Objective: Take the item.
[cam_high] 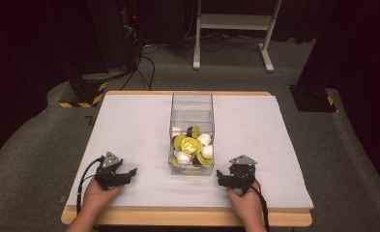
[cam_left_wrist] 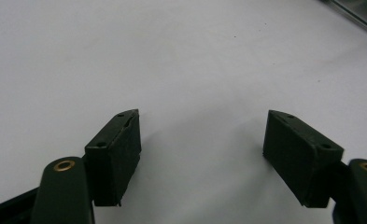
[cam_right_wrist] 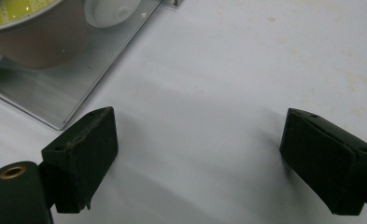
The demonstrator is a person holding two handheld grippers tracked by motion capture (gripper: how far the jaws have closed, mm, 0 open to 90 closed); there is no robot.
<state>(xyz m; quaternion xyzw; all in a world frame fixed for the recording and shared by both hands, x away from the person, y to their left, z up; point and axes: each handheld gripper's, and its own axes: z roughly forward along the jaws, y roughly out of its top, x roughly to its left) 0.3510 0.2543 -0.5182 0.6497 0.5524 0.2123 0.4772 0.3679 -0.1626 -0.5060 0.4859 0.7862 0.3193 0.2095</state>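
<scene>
A clear plastic box (cam_high: 192, 104) stands at the middle of the white table top (cam_high: 129, 125), holding several small pods with yellow-green lids and white ones (cam_high: 191, 145). My left gripper (cam_high: 127, 175) rests near the front edge, left of the box, jaws open over bare white surface (cam_left_wrist: 202, 135). My right gripper (cam_high: 222, 178) rests to the right of the box's front corner, jaws open with nothing between them (cam_right_wrist: 197, 140). In the right gripper view the box's corner (cam_right_wrist: 69, 93) and a brown pod (cam_right_wrist: 41, 44) lie close at the upper left.
The table top ends in a wooden front edge (cam_high: 187, 217). Beyond the table stand a black stand with a yellow-striped base (cam_high: 83, 94) and a white frame's legs (cam_high: 236, 29) on grey carpet. Cables trail from both grippers toward the person's forearms.
</scene>
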